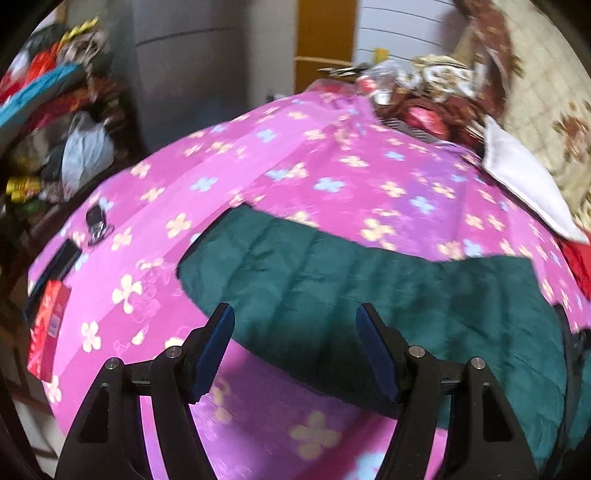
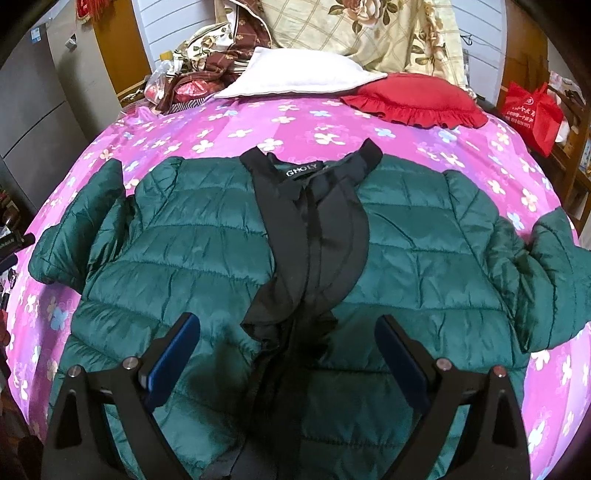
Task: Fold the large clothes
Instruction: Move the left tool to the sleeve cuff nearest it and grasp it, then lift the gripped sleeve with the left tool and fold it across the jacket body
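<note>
Both open claws, left claw (image 1: 295, 347) & right claw (image 2: 288, 354), hover above green jacket (image 2: 207, 236).

A lived-in bedroom at home: a bed under a pink flower-print cotton sheet (image 2: 295, 122), a flat white pillow (image 2: 299, 74), a frilled red cushion (image 2: 417, 99), a beige rose-patterned quilt (image 2: 354, 33) heaped behind, clutter alongside.
</note>
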Tool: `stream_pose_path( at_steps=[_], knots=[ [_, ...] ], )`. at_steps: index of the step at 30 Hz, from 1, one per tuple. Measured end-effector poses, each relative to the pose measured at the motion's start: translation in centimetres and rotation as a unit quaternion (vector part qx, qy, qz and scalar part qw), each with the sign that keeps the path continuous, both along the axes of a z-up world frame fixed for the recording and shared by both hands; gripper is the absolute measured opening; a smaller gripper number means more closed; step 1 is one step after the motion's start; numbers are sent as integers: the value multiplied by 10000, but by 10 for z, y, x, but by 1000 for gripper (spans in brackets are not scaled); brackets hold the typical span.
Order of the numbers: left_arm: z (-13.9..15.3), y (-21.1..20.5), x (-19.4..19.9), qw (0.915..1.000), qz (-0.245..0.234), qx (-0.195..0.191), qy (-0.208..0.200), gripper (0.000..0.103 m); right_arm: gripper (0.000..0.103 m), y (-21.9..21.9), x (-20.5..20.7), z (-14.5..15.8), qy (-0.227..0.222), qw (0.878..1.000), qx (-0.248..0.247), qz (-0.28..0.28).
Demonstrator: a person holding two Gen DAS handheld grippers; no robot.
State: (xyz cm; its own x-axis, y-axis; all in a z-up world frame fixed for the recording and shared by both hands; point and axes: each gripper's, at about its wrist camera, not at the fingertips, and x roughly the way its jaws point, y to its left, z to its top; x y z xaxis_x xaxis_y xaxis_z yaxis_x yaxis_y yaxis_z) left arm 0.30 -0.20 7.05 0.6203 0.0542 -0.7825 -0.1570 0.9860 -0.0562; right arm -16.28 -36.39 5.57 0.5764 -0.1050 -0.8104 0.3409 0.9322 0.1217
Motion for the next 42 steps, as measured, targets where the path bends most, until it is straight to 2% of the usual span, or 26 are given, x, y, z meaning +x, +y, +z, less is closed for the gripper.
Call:
stream_pose_path(
  at_steps=[5, 8, 10, 18, 19, 21, 22, 23, 24, 27, 35, 42],
  knots=[
    [-19, 47, 15, 9965, 663, -490, 137, 39, 98, 0, 2, -3, 45, 10000, -28, 15],
    [-33, 72, 23, 9901, 1089, -849, 249, 39, 98, 0, 3, -6, 83, 10000, 12, 16],
    [-40, 79, 28, 9878, 1174, -981, 301, 39, 98, 1, 4, -7, 98, 9999, 40, 26],
    [-58, 81, 43, 9870, 1264, -938, 329, 38, 98, 7, 4, -6, 111, 9999, 31, 111],
    [-58, 80, 44, 9872, 1266, -931, 273, 36, 98, 7, 4, -6, 118, 9999, 36, 111],
    [-58, 81, 45, 9876, 1239, -951, 185, 22, 98, 7, 3, -6, 129, 9998, 42, 110],
    [-58, 80, 46, 9880, 1219, -929, 173, 16, 98, 6, 3, -7, 136, 9998, 42, 102],
    [-58, 78, 47, 9891, 1167, -883, 165, 3, 98, 6, 3, -7, 140, 9999, 44, 90],
    [-58, 78, 48, 9895, 1096, -927, 156, 0, 98, 5, 3, -7, 138, 9999, 46, 83],
    [-47, 80, 43, 9871, 995, -1253, -17, 0, 98, 2, 2, -9, 150, 9999, 58, 35],
    [20, 47, 1, 9876, 211, -1404, -665, 0, 98, -5, -7, -5, 125, 9999, 21, -66],
    [65, -23, -41, 9876, -697, -1032, -956, 0, 98, -13, -22, 1, 109, 9998, -26, -159]
  ],
)
